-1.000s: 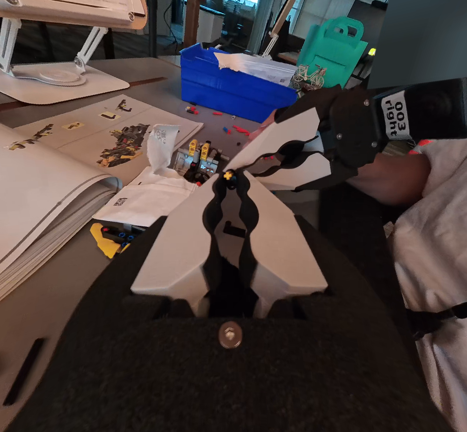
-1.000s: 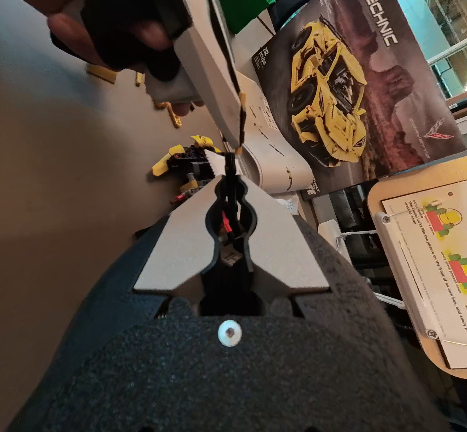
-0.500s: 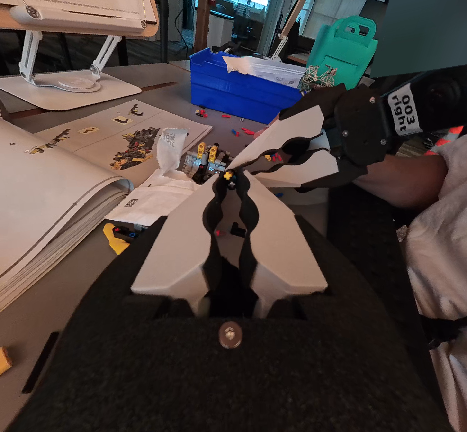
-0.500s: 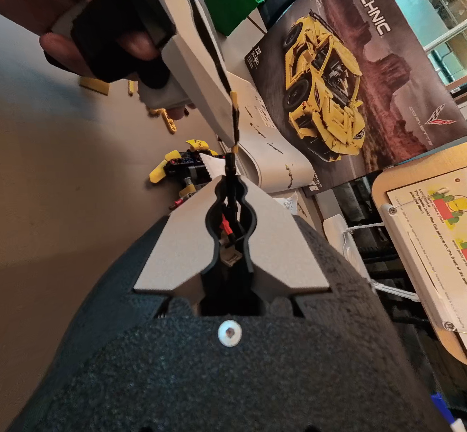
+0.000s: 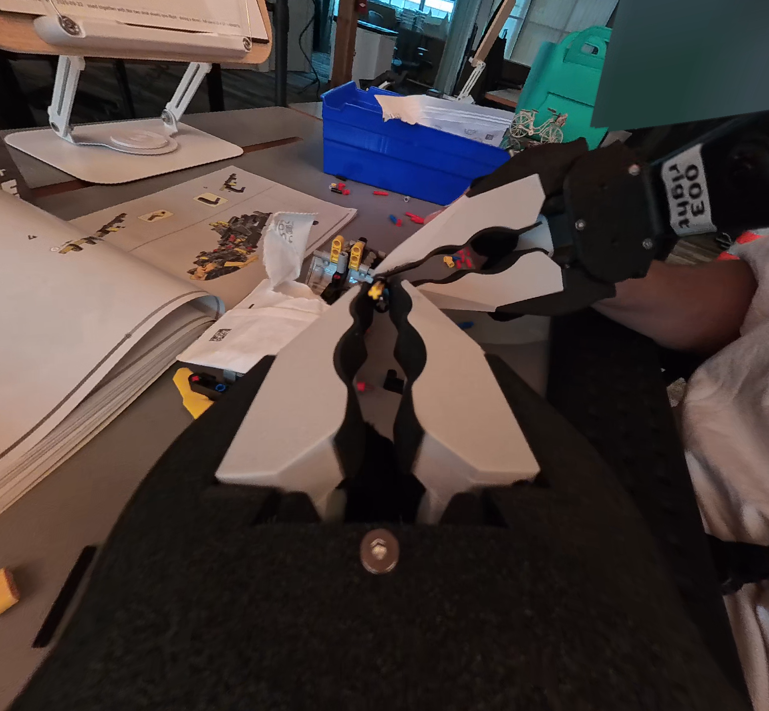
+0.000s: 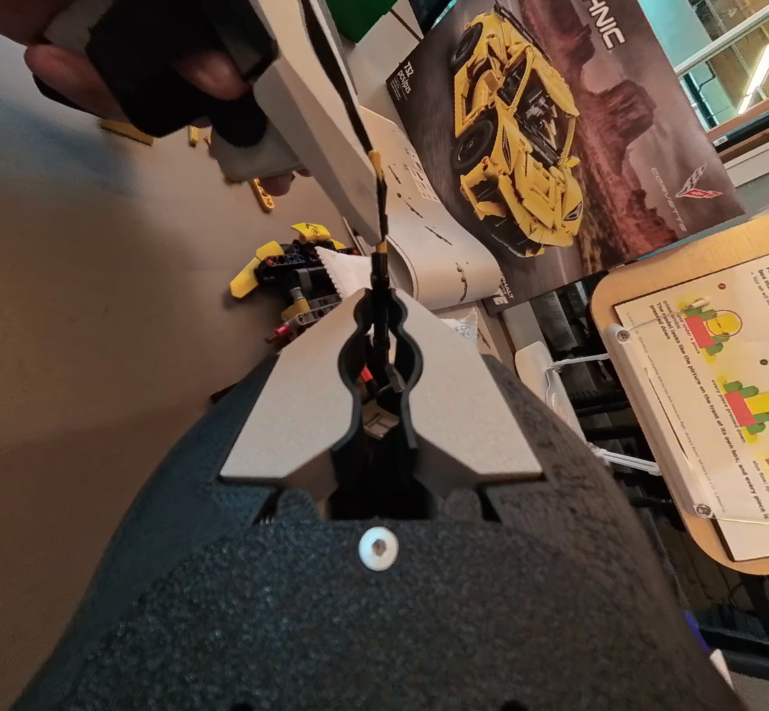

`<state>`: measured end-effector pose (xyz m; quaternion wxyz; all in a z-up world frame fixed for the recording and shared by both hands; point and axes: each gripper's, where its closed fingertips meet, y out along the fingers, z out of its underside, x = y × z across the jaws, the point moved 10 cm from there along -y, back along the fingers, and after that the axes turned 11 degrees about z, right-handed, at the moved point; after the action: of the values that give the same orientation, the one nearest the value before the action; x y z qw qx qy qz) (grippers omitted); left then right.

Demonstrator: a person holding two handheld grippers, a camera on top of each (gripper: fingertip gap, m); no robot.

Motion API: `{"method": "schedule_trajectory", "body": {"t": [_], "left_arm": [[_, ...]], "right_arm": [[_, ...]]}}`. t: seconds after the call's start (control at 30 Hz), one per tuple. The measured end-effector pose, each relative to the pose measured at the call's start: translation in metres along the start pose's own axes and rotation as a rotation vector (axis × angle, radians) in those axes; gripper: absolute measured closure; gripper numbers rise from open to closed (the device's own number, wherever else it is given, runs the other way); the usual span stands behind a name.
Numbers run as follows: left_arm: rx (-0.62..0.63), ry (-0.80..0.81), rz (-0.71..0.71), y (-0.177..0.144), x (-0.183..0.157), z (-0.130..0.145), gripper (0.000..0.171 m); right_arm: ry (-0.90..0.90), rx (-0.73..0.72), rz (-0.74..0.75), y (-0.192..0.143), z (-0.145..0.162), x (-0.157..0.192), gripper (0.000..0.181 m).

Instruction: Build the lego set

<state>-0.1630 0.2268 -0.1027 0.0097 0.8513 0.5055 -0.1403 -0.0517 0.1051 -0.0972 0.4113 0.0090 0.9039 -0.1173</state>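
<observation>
Item: left gripper [image 5: 379, 295], closed on a small yellow-tipped rod [image 5: 376, 290]. Right gripper [image 6: 380, 295], closed on a black pin [image 6: 379, 275]. Both held tip to tip above the half-built model [image 5: 347, 262]. Step: joining the two pieces; next, likely a straight, aligned push.

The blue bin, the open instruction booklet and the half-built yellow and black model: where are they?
blue bin [image 5: 399, 158], left wrist view, front wall.
instruction booklet [image 5: 83, 308], left wrist view, near page.
half-built model [image 6: 291, 275], right wrist view, black middle.
</observation>
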Motion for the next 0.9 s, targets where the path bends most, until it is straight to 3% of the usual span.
{"method": "schedule_trajectory", "body": {"t": [0.37,0.9], "left_arm": [[-0.026,-0.184,0.078,0.001,0.009,0.005,0.166],[0.035,-0.146,0.006,0.006,0.011,0.007,0.166]], "right_arm": [[-0.182,0.063,0.103,0.000,-0.005,0.010,0.175],[-0.149,0.135,0.081,0.004,-0.003,0.013,0.174]]}}
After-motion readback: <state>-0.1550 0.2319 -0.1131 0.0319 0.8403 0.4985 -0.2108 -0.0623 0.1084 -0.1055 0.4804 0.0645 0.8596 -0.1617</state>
